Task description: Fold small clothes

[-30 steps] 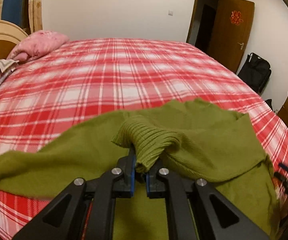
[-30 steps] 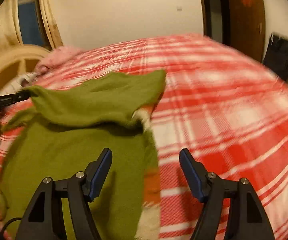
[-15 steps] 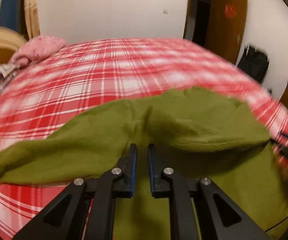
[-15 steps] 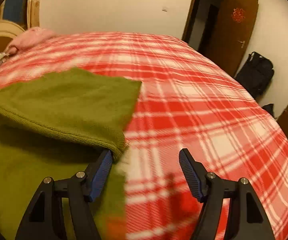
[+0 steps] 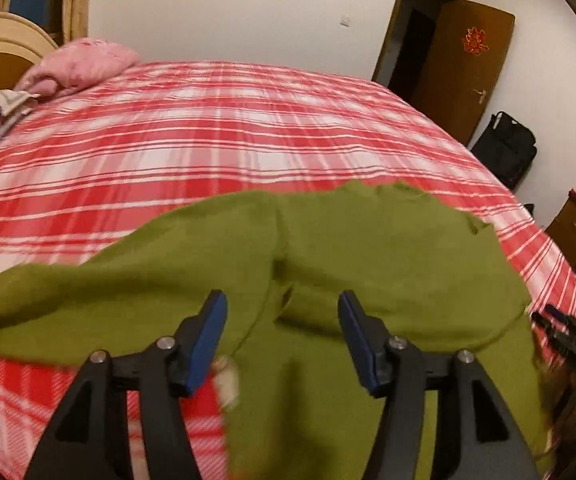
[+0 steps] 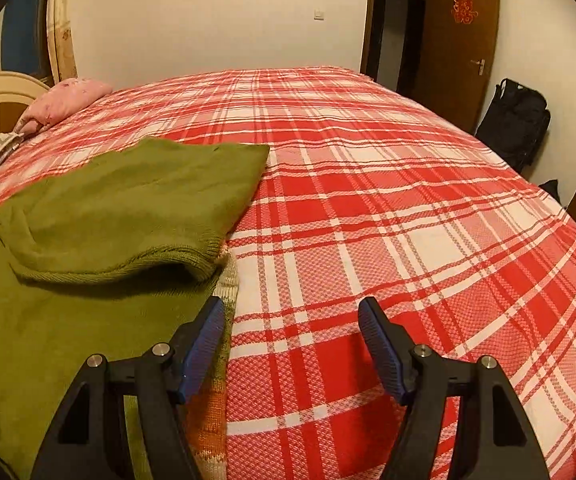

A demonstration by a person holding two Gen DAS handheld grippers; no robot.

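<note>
Below my jaws spreads a bed [image 6: 367, 184] under a red-and-white plaid cover, filling most of both views. On it, lower left of the frame, lies a green sweater [image 6: 88, 240], part of it folded over itself. A pink pillow [image 6: 68, 98] rests at the upper left, by the headboard.

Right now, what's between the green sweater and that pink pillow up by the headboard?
Only bare red plaid bedspread lies between the green sweater and the pink pillow; the right wrist view shows it best.
</note>
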